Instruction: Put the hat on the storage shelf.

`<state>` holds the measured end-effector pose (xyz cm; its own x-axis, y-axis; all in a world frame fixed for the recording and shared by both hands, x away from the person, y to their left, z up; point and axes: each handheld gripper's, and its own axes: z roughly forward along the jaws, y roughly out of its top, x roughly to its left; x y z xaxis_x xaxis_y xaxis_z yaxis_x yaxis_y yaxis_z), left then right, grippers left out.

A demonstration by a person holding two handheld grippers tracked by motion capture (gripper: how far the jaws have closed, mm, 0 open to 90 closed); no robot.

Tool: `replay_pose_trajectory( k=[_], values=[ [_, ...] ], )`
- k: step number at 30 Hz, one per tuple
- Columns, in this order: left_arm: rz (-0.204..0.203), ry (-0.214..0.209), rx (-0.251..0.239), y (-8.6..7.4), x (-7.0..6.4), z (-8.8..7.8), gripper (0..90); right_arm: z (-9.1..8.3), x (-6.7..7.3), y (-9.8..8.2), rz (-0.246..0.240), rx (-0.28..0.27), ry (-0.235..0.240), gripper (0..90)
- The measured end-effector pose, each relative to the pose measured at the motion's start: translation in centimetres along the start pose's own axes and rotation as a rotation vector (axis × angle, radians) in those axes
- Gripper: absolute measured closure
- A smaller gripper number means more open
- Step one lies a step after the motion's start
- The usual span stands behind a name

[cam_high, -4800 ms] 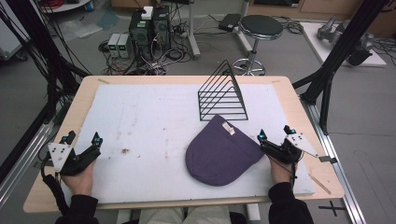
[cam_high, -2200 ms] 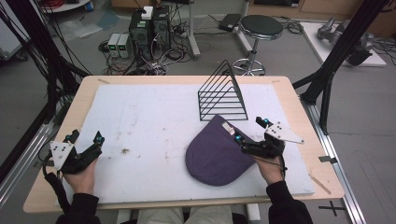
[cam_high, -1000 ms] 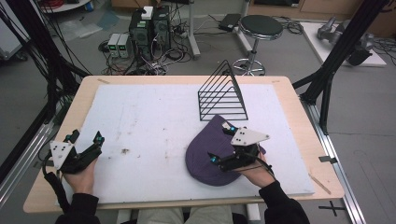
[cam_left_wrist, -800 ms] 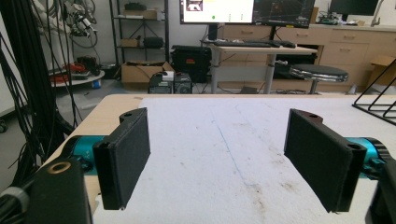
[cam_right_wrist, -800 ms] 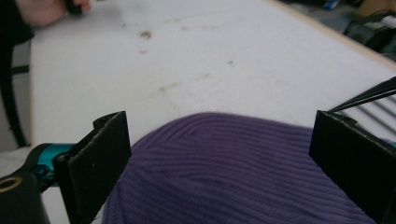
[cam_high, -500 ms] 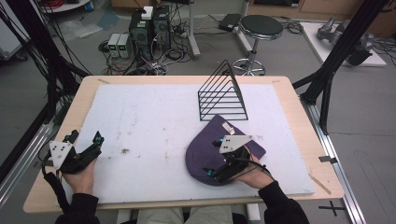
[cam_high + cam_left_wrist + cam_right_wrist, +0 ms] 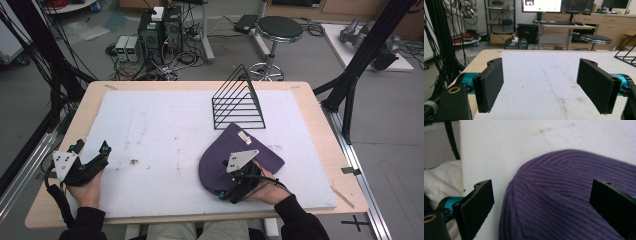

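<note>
A purple knit beanie point(image 7: 235, 155) lies flat on the white mat point(image 7: 165, 130) that covers the wooden tabletop point(image 7: 320, 125), toward the near right part of the mat, its rounded crown pointing at the person's edge and a small pale label near its far end. Just beyond it stands a black wire rack point(image 7: 238, 100) of triangular outline, its near foot close to the beanie's far edge. The right tool point(image 7: 231, 192) is over the beanie's near rim, held by the person's right hand point(image 7: 270, 190), with its grey three-cornered plate above the fabric; in the right gripper view the beanie point(image 7: 564, 200) spreads between the two black jaws, which stand wide apart, one over bare mat beside the crown and the other over the knit, neither pressing the fabric together. Well apart from this, at the near left corner of the mat, the left tool point(image 7: 102, 155) rests in the person's left hand point(image 7: 86, 186); in the left gripper view its jaws are spread open above the stained mat point(image 7: 544, 82) with nothing between them. Beyond the tabletop, on the floor, are a round black stool point(image 7: 279, 26) and a cluster of computer boxes and cables point(image 7: 160, 35).
</note>
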<state>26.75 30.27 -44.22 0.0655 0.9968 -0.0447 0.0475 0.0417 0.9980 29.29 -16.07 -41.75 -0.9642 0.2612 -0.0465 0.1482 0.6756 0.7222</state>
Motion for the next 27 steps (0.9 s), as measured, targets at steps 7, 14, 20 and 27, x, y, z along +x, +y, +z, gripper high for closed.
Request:
replay_pose_trajectory(
  k=[7, 14, 20, 27],
  values=[
    [0.001, -0.004, -0.001, 0.0, 0.0, 0.1, 21.8, 1.0, 0.5, -0.4, -0.058, 0.097, 0.041, 4.7],
    [0.002, -0.004, -0.001, 0.0, 0.0, 0.0, 21.8, 1.5, 0.7, -0.6, -0.093, 0.131, 0.041, 4.7],
    [0.003, -0.006, 0.000, 0.0, -0.1, 0.1, 21.8, 2.1, 1.0, -0.7, -0.132, 0.155, 0.006, 4.7],
    [0.003, -0.009, 0.000, 0.0, -0.1, 0.1, 21.8, 2.0, 0.8, -0.9, -0.117, 0.140, 0.006, 10.0]
  ],
)
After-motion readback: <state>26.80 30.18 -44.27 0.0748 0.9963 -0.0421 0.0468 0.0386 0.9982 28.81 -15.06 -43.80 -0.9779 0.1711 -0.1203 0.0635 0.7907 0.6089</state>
